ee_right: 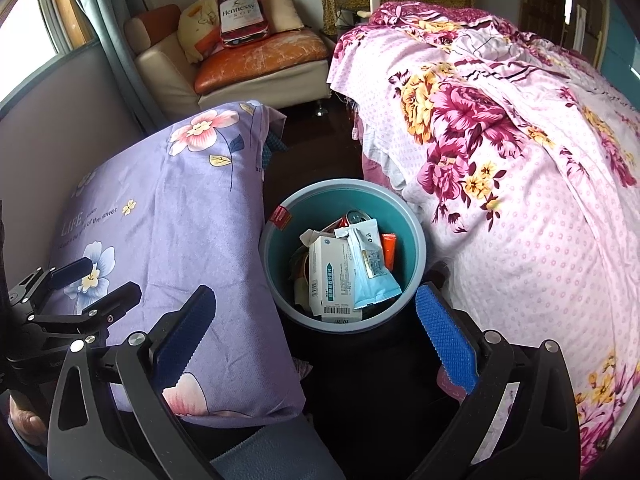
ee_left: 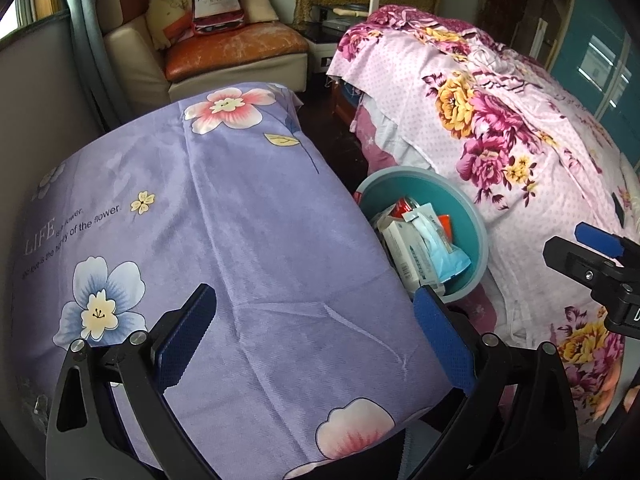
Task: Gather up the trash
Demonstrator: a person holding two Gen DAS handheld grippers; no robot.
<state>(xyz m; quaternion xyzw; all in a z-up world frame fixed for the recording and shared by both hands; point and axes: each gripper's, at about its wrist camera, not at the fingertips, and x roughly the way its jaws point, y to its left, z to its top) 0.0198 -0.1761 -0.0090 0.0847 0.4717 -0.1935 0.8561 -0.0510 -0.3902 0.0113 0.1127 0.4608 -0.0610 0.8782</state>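
Both grippers' fingers wide, empty; bin [ee_left: 476, 216] half hidden behind purple cloth [ee_left: 240, 220].

A purple flowered cloth [ee_right: 176, 216] with printed words covers a surface on the left. A bed [ee_right: 520, 184] under a pink floral sheet fills the right. Dark floor [ee_right: 312, 152] runs between them. At the back stands a cream sofa [ee_right: 168, 64] with an orange seat cushion [ee_right: 260, 56], pillows and a Hennessy-printed bag [ee_right: 240, 12].
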